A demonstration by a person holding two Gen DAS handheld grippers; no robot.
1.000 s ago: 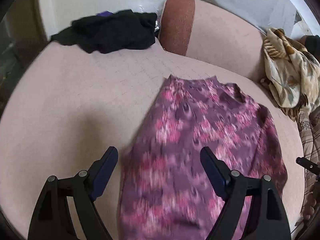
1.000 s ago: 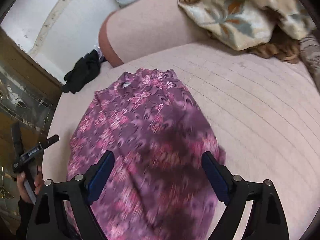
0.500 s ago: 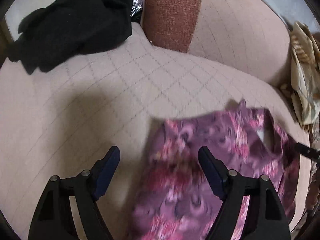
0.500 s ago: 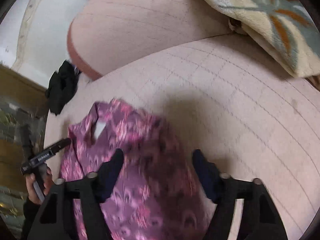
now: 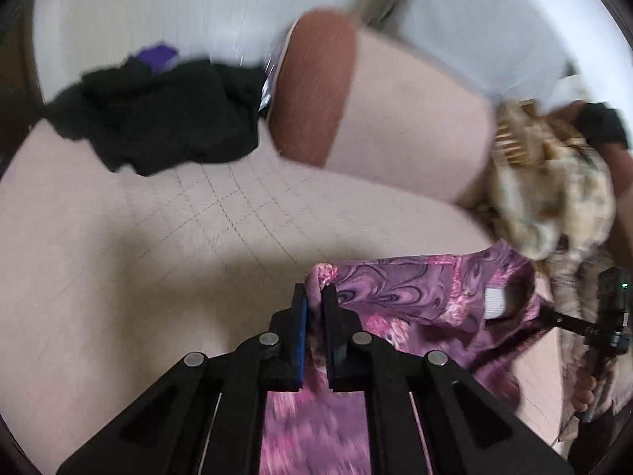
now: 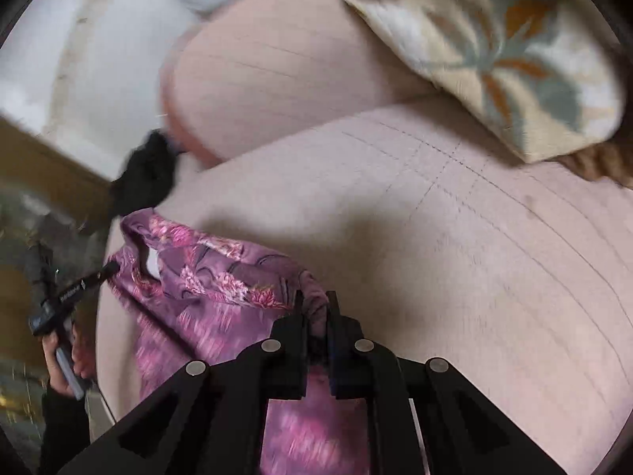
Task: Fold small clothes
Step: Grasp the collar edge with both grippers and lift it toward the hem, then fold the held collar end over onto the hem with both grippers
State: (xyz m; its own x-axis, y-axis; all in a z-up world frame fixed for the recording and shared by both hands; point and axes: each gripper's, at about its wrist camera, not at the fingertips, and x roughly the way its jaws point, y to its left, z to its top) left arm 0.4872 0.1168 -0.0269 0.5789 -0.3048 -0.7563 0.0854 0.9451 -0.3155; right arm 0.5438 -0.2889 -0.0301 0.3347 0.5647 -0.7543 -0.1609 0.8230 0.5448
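A purple and pink patterned top [image 5: 415,297] lies on a pale pink quilted sofa seat [image 5: 138,257]. My left gripper [image 5: 314,297] is shut on its left shoulder corner, with cloth pinched between the jaws. My right gripper [image 6: 315,306] is shut on the other shoulder corner of the same top [image 6: 221,277]. The neckline with a white label [image 5: 494,303] sags between the two grips and is lifted slightly. The lower part of the top is hidden under the grippers.
A heap of black clothes [image 5: 158,118] lies at the back left of the seat [image 6: 474,257]. A brown-ended backrest cushion [image 5: 316,91] stands behind. A beige floral cloth [image 5: 554,182] and floral cushion [image 6: 494,59] lie at the right.
Both grippers moved forward from the hem to the shoulders of the top. Both were open and have closed on the shoulder corners. The top edge has lifted a little.
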